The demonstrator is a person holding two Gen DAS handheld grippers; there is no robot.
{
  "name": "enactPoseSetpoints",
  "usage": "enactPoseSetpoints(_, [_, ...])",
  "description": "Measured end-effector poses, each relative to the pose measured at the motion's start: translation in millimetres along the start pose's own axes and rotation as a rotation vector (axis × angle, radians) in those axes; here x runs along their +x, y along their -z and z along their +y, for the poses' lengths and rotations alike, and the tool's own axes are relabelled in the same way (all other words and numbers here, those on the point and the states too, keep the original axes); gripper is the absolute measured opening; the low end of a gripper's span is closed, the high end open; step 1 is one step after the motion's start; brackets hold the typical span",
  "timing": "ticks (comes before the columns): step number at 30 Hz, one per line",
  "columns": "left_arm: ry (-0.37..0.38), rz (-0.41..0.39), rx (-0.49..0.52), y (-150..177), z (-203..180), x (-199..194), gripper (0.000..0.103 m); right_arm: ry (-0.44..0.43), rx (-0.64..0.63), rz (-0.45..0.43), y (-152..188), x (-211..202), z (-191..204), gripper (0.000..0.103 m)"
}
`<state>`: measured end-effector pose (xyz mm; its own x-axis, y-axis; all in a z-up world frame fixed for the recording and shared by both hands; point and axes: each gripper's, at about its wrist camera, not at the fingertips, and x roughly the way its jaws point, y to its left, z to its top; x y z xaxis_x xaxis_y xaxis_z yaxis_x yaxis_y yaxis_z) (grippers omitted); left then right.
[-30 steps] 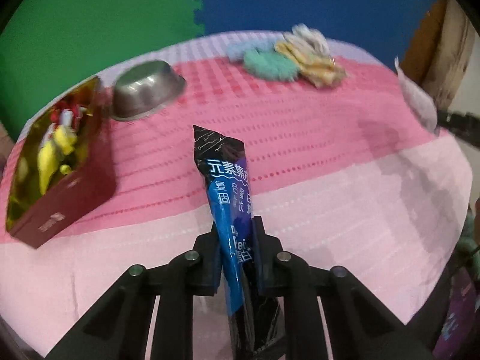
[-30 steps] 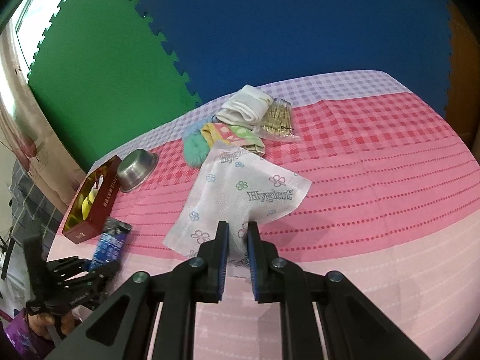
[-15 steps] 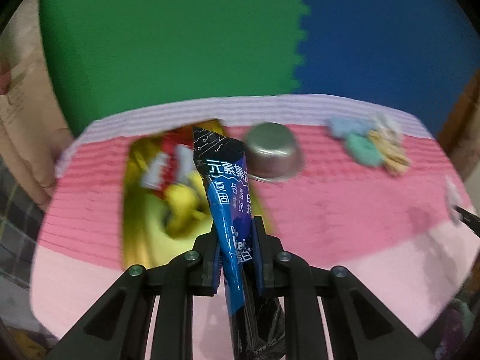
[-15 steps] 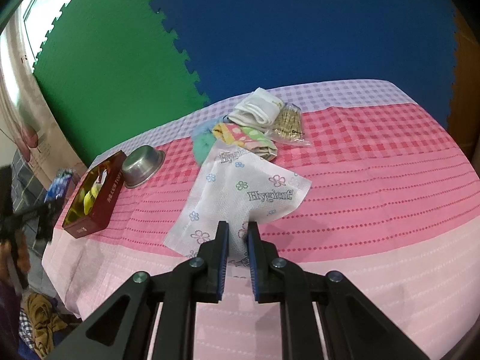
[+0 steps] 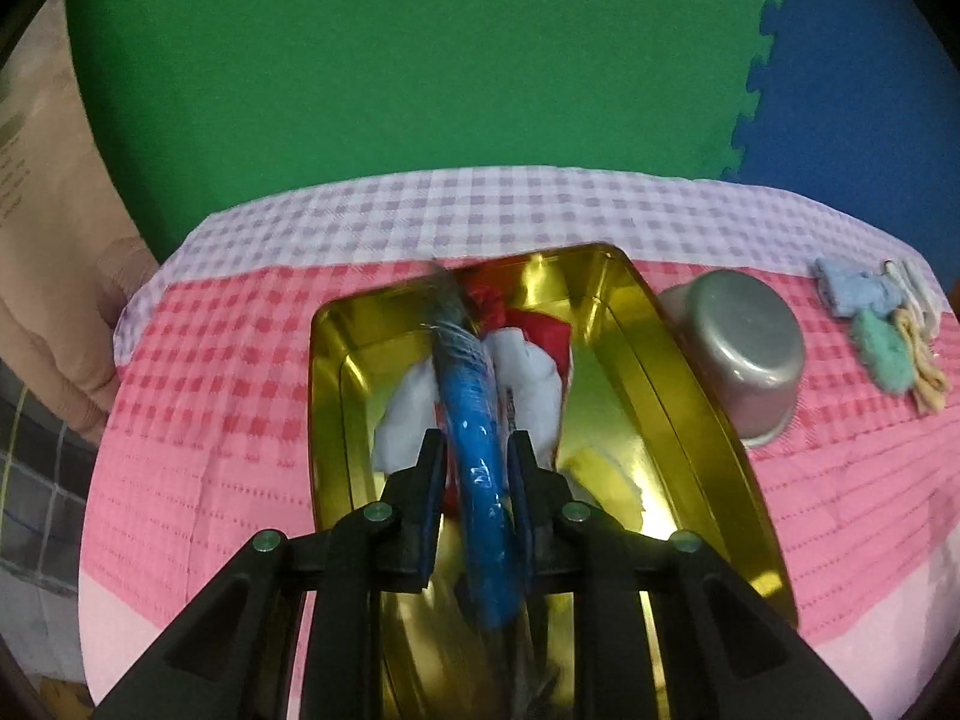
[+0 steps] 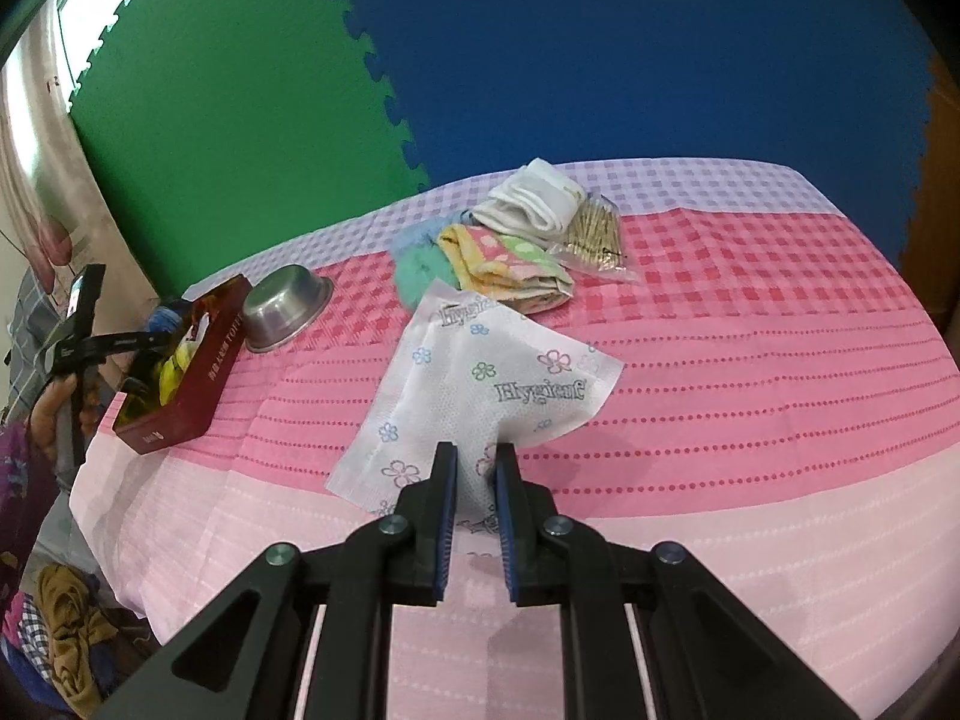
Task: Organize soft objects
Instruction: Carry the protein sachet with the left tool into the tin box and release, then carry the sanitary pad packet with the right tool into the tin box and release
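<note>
Now my left claw point(image 5: 477, 459) has swung over the tin point(image 5: 708, 420), jaws just parting around the blue tube point(image 5: 480, 468); right claw point(image 6: 474, 480) pinches the napkin point(image 6: 480, 372) above the counter point(image 6: 750, 420).

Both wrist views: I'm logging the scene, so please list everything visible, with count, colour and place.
tin: one, red outside and gold inside, at the table's left end
blue pouch: one, between the left claw's fingers, over the tin
soft items: several, white, red and yellow, inside the tin
bowl: one, steel, upside down beside the tin
tissue pack: one, white with flowers, mid-table, in the right claw
cloths: a pile, teal, blue, patterned and white, far side of the table
clear bag: one, tan contents, beside the pile
tablecloth: one, pink and lilac check
left claw: jaws just been opening, pouch between them
right claw: shut on the tissue pack
hand: one, holds the left claw
</note>
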<state>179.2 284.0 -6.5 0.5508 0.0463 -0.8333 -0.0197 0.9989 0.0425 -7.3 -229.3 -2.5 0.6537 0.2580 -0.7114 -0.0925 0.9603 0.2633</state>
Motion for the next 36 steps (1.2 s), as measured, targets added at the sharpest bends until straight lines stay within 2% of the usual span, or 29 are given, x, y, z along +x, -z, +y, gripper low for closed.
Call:
enactPoseSetpoints(2, [-0.008, -0.014, 0.016, -2, 2, 6, 0.050, 0.001, -0.002, 0.006, 0, 2, 1, 0.012])
enactPoseSetpoints(3, [-0.032, -0.021, 0.030, -4, 1, 9, 0.074, 0.000, -0.002, 0.009, 1, 3, 1, 0.012])
enactPoseSetpoints(4, [-0.052, -0.023, 0.034, -5, 1, 11, 0.083, -0.002, -0.002, 0.012, 1, 4, 2, 0.012])
enactPoseSetpoints(6, [-0.146, -0.067, 0.047, -6, -1, 9, 0.084, -0.004, -0.003, 0.016, 2, 5, 3, 0.012])
enactPoseSetpoints(8, [-0.188, -0.119, 0.049, -6, 0, 0, 0.087, -0.008, -0.005, 0.020, 2, 7, 5, 0.012])
enactPoseSetpoints(13, [-0.164, -0.200, -0.049, 2, 8, -39, 0.088, -0.028, -0.025, 0.015, -1, 7, 16, 0.012])
enactPoseSetpoints(16, [-0.118, -0.233, -0.122, 27, 5, -68, 0.088, -0.050, -0.046, 0.014, -4, 8, 30, 0.012])
enactPoseSetpoints(20, [-0.093, -0.219, -0.172, 67, -9, -97, 0.091, -0.087, -0.094, 0.015, -9, 10, 57, 0.012])
enactPoseSetpoints(22, [-0.098, -0.197, -0.196, 90, -16, -111, 0.099, -0.116, -0.115, 0.016, -12, 11, 74, 0.012])
enactPoseSetpoints(26, [-0.107, -0.155, -0.259, 137, -26, -136, 0.100, -0.201, -0.138, 0.026, -23, 19, 113, 0.012])
enactPoseSetpoints(30, [-0.161, -0.124, -0.329, 173, -28, -153, 0.102, -0.290, -0.180, 0.046, -46, 40, 167, 0.012])
enactPoseSetpoints(34, [-0.221, -0.078, -0.401, 190, -24, -163, 0.102, -0.343, -0.214, 0.080, -69, 67, 221, 0.012])
enactPoseSetpoints(36, [-0.260, -0.081, -0.419, 195, -22, -166, 0.102, -0.368, -0.225, 0.111, -82, 89, 253, 0.012])
